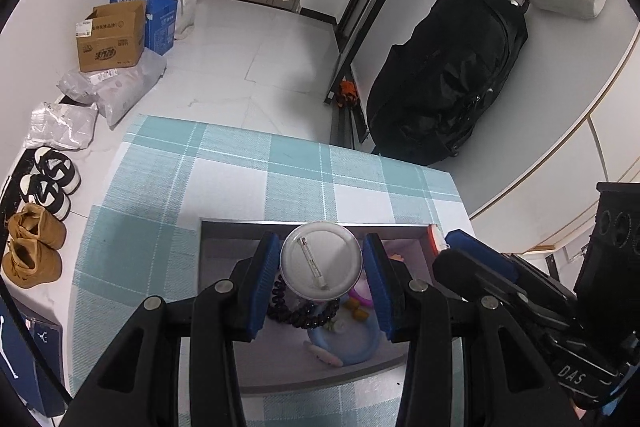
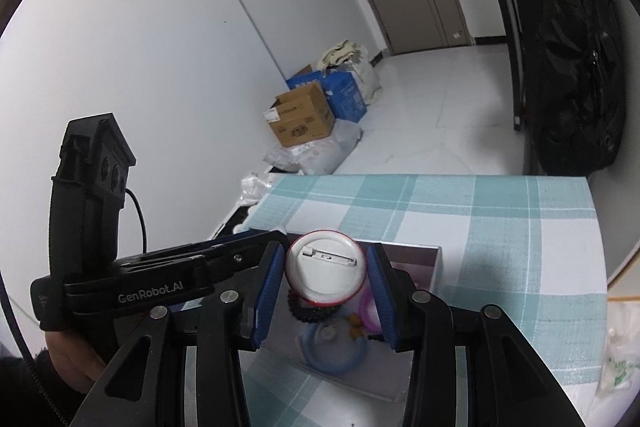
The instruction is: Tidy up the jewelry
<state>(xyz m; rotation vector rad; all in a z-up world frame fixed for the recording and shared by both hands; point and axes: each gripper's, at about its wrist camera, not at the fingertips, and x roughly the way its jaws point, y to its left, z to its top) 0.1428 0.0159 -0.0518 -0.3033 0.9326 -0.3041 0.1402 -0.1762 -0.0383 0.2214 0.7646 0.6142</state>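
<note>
My left gripper is shut on a round pin badge, its silver back and clasp facing the camera. My right gripper is shut on a second badge with a white back and a red rim. Both badges hang just above a grey open box. In the box lie a dark bead bracelet, a pale blue bangle, pink pieces and small orange bits. In the left wrist view the right gripper comes in from the right, its red-rimmed badge edge-on.
The box sits on a table with a teal and white checked cloth. On the floor beyond are cardboard boxes, plastic parcels and shoes. A black bag stands against the wall. A person's hand holds the left tool.
</note>
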